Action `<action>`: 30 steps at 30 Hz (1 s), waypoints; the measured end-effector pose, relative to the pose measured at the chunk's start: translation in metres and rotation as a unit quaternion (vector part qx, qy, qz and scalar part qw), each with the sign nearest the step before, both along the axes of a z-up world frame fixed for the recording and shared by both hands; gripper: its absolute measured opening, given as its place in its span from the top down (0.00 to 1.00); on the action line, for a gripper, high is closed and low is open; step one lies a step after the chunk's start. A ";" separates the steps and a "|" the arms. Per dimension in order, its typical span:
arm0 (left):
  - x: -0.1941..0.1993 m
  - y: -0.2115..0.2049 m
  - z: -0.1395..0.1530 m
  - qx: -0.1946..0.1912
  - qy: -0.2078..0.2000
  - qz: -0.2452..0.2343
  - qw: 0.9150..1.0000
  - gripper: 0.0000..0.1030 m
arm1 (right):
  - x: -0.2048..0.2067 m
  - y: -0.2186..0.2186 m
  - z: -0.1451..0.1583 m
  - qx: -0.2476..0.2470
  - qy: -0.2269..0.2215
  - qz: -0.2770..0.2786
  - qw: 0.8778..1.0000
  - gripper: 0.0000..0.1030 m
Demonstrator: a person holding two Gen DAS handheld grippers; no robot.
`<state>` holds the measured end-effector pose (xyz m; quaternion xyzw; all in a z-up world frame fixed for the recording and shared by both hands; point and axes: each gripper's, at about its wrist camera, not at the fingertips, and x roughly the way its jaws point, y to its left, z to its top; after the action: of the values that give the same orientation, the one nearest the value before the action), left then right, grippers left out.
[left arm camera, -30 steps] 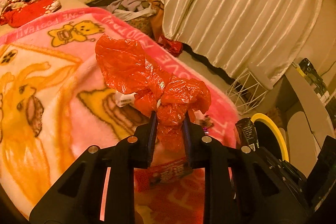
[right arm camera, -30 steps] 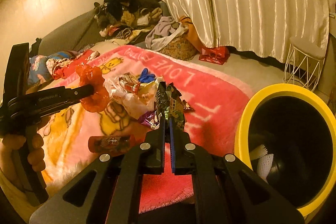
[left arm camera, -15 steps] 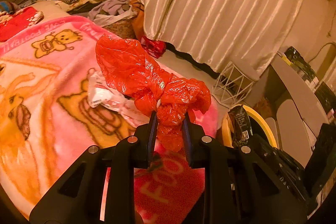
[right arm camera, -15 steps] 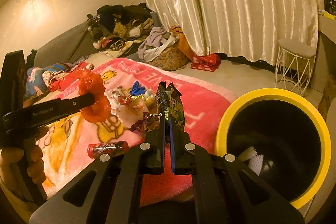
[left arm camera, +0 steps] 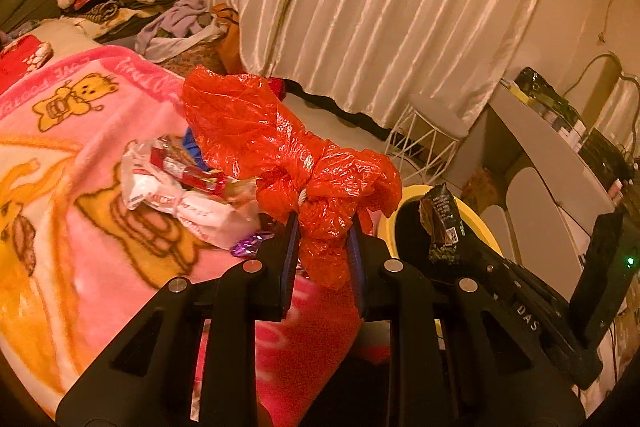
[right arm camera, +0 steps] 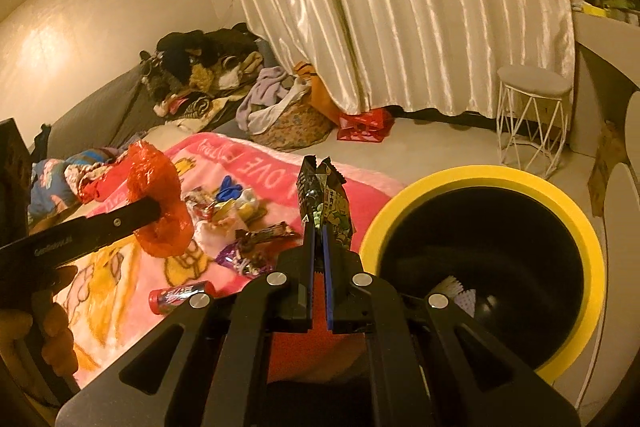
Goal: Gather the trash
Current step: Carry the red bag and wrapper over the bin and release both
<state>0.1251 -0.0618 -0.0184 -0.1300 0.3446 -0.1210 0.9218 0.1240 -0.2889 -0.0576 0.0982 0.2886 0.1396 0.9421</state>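
The right hand-held gripper point(right arm camera: 319, 247), clamped on an upright dark snack packet point(right arm camera: 325, 203), sits nearer the yellow-rimmed bin point(right arm camera: 576, 223), just to its right; the left hand-held gripper point(left arm camera: 323, 243) grips a crumpled red plastic bag point(left arm camera: 276, 139), with the bin ahead-right.

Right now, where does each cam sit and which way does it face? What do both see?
Left wrist: on the left tool, looking along its fingers across the pink blanket toward the curtain; shows its own fingers shut on a red plastic bag.
Right wrist: on the right tool, facing the curtain with the yellow-rimmed bin at right; its fingers pinch a snack packet; the left hand shows.
Shared: blanket, trash pile, stool, bin, both held items.
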 end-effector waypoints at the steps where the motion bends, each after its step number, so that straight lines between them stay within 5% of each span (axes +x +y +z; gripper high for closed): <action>1: -0.001 -0.003 0.001 0.001 -0.001 -0.003 1.000 0.84 | 0.000 -0.003 0.000 0.002 0.000 -0.004 1.000 0.96; 30: 0.001 -0.089 -0.014 0.034 0.008 -0.097 0.995 0.84 | -0.004 -0.088 -0.020 0.030 0.035 -0.128 0.991 0.96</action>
<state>0.1257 -0.1512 -0.0328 -0.0651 0.3665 -0.1974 0.9069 0.1201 -0.3771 -0.0772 0.1676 0.3018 0.0233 0.9382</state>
